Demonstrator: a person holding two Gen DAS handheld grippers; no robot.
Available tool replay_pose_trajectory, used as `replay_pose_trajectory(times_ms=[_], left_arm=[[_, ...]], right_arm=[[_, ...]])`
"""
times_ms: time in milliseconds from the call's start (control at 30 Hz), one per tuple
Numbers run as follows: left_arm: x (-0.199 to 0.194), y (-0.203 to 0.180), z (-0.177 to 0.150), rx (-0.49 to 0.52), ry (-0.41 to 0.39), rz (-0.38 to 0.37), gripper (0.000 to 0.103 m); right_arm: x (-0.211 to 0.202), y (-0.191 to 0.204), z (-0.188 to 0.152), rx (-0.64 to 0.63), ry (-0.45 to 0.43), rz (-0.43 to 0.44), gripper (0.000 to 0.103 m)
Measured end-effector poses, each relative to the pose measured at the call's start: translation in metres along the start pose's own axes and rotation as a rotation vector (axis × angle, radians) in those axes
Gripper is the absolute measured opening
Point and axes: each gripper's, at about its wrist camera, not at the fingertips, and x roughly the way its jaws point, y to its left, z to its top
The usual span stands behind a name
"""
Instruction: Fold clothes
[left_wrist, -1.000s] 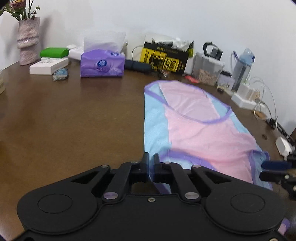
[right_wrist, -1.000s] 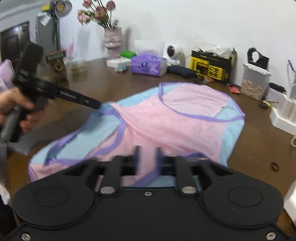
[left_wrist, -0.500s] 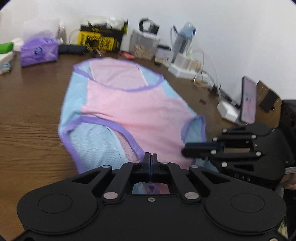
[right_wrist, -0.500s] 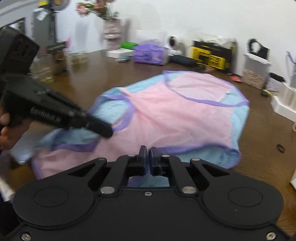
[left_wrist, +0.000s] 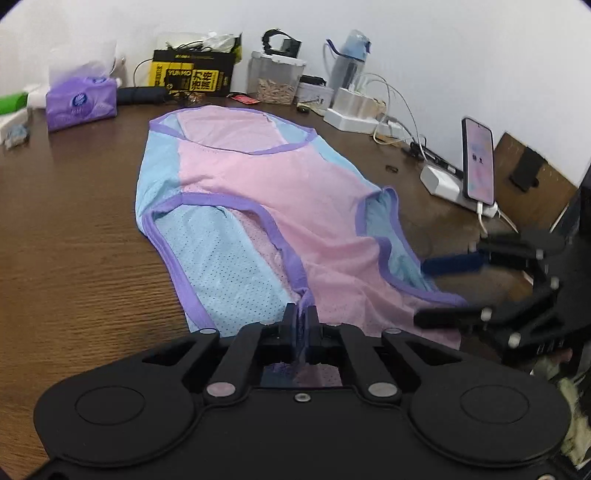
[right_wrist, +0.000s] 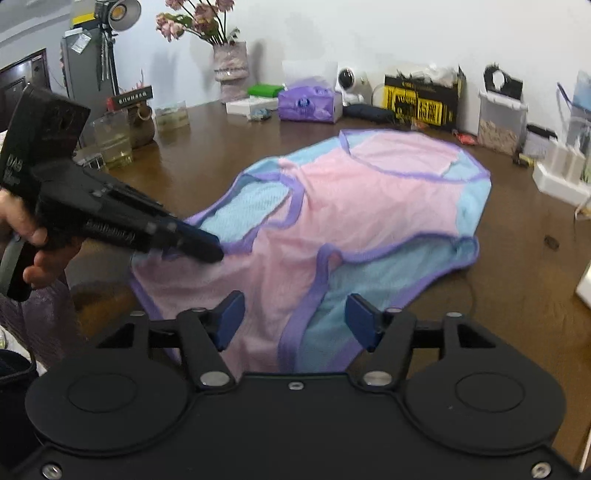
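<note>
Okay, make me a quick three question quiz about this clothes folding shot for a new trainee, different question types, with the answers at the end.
1. True or false: the left gripper has its jaws closed on the vest.
2. Multiple choice: the right gripper is A) clamped on the purple trim, B) open above the garment's near edge, C) out of view.
3. Fill in the blank: behind the garment on the table, the purple pack holds ____.

Key
1. True; fabric is pinched between the jaws.
2. B; the jaws stand wide apart with nothing between them.
3. Tissues, in the tissue pack.
</note>
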Motion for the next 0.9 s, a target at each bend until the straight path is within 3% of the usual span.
replay_pose_trajectory(times_ms=[167, 233, 300, 333, 367, 400, 433, 467, 500, 567, 600, 633, 667, 700, 733, 767, 833, 867, 900], left_arm=[[-0.035, 0.019, -0.023, -0.087, -0.041, 0.053, 0.004], [-0.043, 0.018, -0.034, -0.075, -0.048, 0.055, 0.007], [-0.046, 0.013, -0.037, -0.062, -0.066, 0.058, 0.019], [-0.046, 0.012, -0.036, -0.059, -0.068, 0.056, 0.042], [-0.047, 0.007, -0.036, -0.032, -0.081, 0.042, 0.061], [-0.048, 0.002, -0.036, -0.001, -0.096, 0.027, 0.061], [-0.047, -0.003, -0.037, 0.043, -0.079, 0.027, 0.050], [-0.045, -0.005, -0.037, 0.063, -0.062, 0.034, 0.019], [-0.044, -0.006, -0.039, 0.065, -0.053, 0.052, 0.013], [-0.044, -0.006, -0.043, 0.048, -0.042, 0.061, 0.014], [-0.045, -0.006, -0.044, 0.030, -0.040, 0.048, 0.014], [-0.047, -0.005, -0.044, 0.014, -0.032, 0.026, 0.018], [-0.048, -0.005, -0.045, 0.008, -0.030, 0.014, 0.030], [-0.052, -0.006, -0.045, 0.012, -0.034, -0.004, 0.036], [-0.053, -0.009, -0.047, 0.033, -0.041, -0.005, 0.038], [-0.053, -0.010, -0.048, 0.048, -0.035, -0.001, 0.034], [-0.054, -0.011, -0.052, 0.051, -0.013, 0.033, 0.016], [-0.055, -0.010, -0.053, 0.038, -0.009, 0.041, 0.016], [-0.059, -0.006, -0.056, 0.005, -0.001, 0.028, 0.016]], right_arm=[[-0.004, 0.009, -0.007, -0.002, 0.007, -0.021, 0.065], [-0.004, 0.013, -0.010, -0.019, 0.009, -0.032, 0.060], [-0.005, 0.018, -0.010, -0.026, 0.001, -0.028, 0.047], [-0.005, 0.019, -0.010, -0.030, 0.001, -0.022, 0.046], [-0.005, 0.021, -0.010, -0.034, 0.001, -0.016, 0.035], [-0.006, 0.022, -0.010, -0.041, 0.005, -0.008, 0.024], [-0.009, 0.023, -0.012, -0.057, 0.018, 0.003, 0.018], [-0.014, 0.025, -0.014, -0.070, 0.026, 0.010, 0.016], [-0.020, 0.026, -0.017, -0.084, 0.034, 0.016, 0.016], [-0.030, 0.028, -0.023, -0.105, 0.053, 0.032, 0.018], [-0.035, 0.026, -0.028, -0.098, 0.065, 0.049, 0.028], [-0.041, 0.023, -0.031, -0.096, 0.059, 0.053, 0.035], [-0.045, 0.023, -0.032, -0.087, 0.049, 0.042, 0.046], [-0.048, 0.023, -0.032, -0.079, 0.031, 0.039, 0.047], [-0.048, 0.023, -0.030, -0.068, 0.008, 0.048, 0.047], [-0.048, 0.023, -0.028, -0.058, -0.015, 0.057, 0.047], [-0.046, 0.023, -0.025, -0.038, -0.050, 0.071, 0.046], [-0.039, 0.022, -0.024, -0.029, -0.030, 0.070, 0.041], [-0.032, 0.021, -0.023, -0.024, -0.004, 0.072, 0.028]])
